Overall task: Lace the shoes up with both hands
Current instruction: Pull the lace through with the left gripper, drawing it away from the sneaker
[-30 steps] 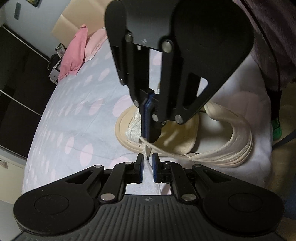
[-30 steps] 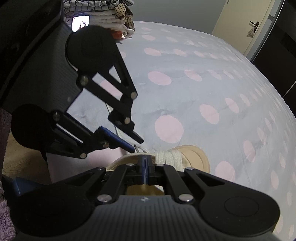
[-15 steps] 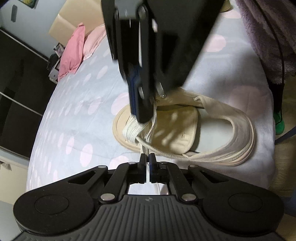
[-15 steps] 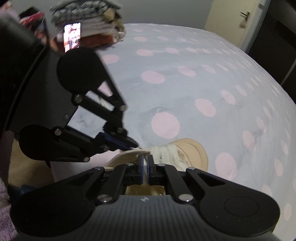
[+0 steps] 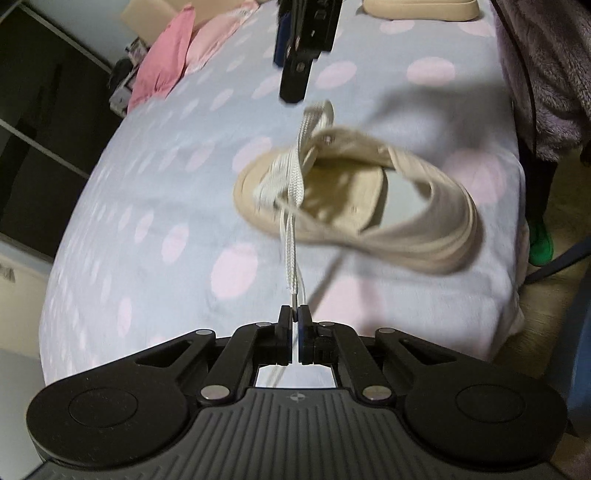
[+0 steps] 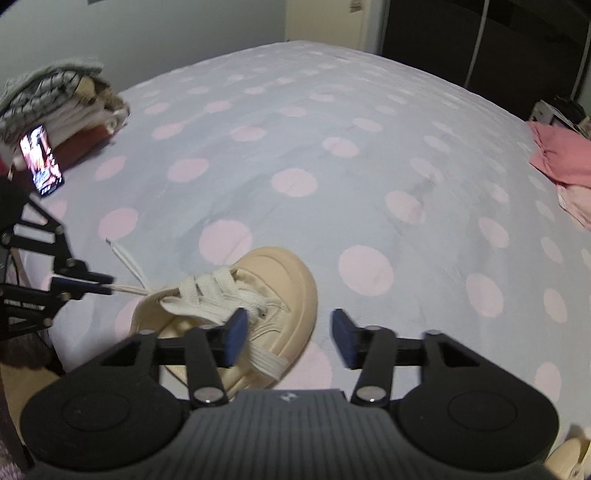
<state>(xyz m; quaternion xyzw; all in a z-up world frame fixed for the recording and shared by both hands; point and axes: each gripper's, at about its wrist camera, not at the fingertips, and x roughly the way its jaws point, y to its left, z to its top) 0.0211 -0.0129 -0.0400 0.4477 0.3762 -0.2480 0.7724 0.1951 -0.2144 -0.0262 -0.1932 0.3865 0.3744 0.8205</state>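
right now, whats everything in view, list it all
shoe: one, beige, on the bedspread, partly laced
shoelace: one, white, runs from the eyelets to the left gripper; its other end lies loose on the cover
second shoe: one, beige, far edge of the bed
bedspread: one, pale blue with pink dots
pink cloth: pink pile, bed corner
folded clothes: one stack, grey and cream, far left
phone: one, screen lit, by the stack
left gripper: black, shut on the lace tip
right gripper: black, blue pads, jaws just opened, nothing between them
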